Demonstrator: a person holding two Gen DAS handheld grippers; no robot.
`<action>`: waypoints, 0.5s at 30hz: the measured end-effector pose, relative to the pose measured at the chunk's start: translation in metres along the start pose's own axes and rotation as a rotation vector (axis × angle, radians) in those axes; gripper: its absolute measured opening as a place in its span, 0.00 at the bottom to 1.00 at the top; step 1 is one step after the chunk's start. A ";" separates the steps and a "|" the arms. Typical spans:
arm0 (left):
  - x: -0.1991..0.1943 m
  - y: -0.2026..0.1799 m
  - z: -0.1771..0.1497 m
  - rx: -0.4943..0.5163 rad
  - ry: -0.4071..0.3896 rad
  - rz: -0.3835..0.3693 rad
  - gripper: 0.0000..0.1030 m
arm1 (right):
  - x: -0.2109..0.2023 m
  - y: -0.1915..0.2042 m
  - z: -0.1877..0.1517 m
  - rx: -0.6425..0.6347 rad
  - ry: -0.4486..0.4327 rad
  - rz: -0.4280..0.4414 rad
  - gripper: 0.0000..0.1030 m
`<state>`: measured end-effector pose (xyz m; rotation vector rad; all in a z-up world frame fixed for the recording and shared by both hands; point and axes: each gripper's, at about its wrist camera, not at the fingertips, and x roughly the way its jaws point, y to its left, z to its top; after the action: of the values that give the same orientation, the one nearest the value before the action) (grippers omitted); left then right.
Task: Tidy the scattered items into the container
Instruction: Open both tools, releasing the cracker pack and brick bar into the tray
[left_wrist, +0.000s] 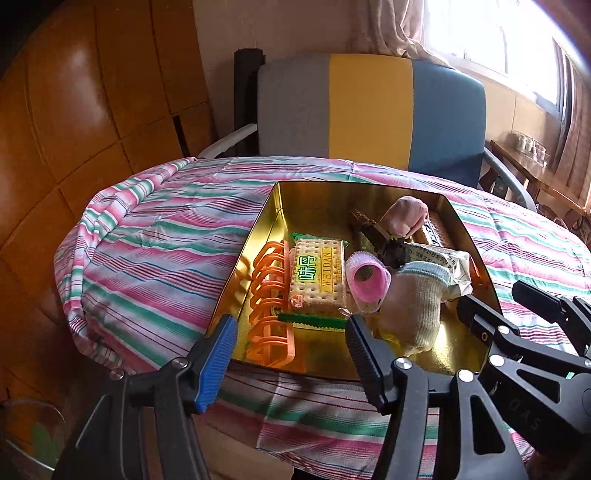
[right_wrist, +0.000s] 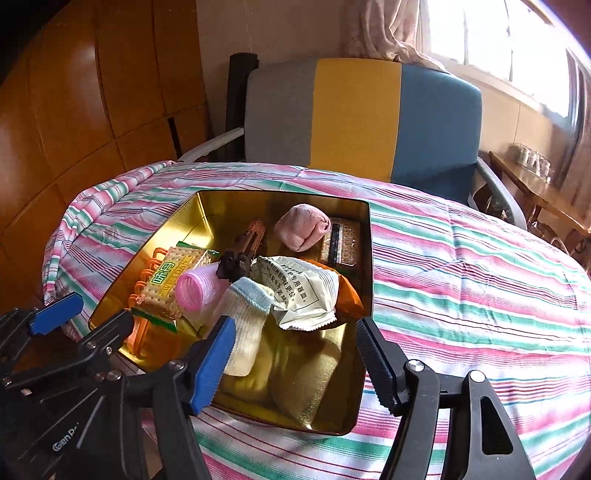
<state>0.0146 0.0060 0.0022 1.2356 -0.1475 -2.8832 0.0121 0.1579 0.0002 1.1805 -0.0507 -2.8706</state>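
A gold tin (left_wrist: 255, 236) (right_wrist: 365, 280) sits on the striped tablecloth. Inside lie orange clips (left_wrist: 267, 288), a WEIDAN cracker pack (left_wrist: 317, 277) (right_wrist: 166, 284), a pink hair roller (left_wrist: 369, 282) (right_wrist: 195, 291), a white sock (left_wrist: 417, 302) (right_wrist: 243, 325), a dark hair clip (left_wrist: 391, 251) (right_wrist: 240, 254), a pale snack packet (left_wrist: 443, 266) (right_wrist: 303, 291), a rolled pink sock (left_wrist: 404, 216) (right_wrist: 303, 227) and a second cracker pack (right_wrist: 341, 242). My left gripper (left_wrist: 291, 354) hangs open and empty over the tin's near edge. My right gripper (right_wrist: 295, 358) is open and empty above the tin's near right corner.
The round table (right_wrist: 461, 277) carries a pink, green and white striped cloth. A grey, yellow and blue chair (left_wrist: 369, 110) stands behind it. Orange wooden panels (left_wrist: 74, 129) are on the left. A wooden side table (right_wrist: 535, 188) is at the right under the window.
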 end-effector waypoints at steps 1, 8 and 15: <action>0.000 0.001 -0.001 -0.005 0.005 0.003 0.60 | 0.000 0.001 -0.001 -0.002 0.001 0.003 0.67; 0.001 0.004 -0.003 -0.027 0.030 0.010 0.60 | 0.000 0.011 -0.007 -0.023 0.002 0.018 0.69; 0.001 0.005 -0.005 -0.048 0.030 -0.005 0.56 | 0.000 0.014 -0.009 -0.032 0.005 0.013 0.71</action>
<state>0.0168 0.0005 -0.0015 1.2724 -0.0748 -2.8532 0.0189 0.1436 -0.0050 1.1773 -0.0117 -2.8456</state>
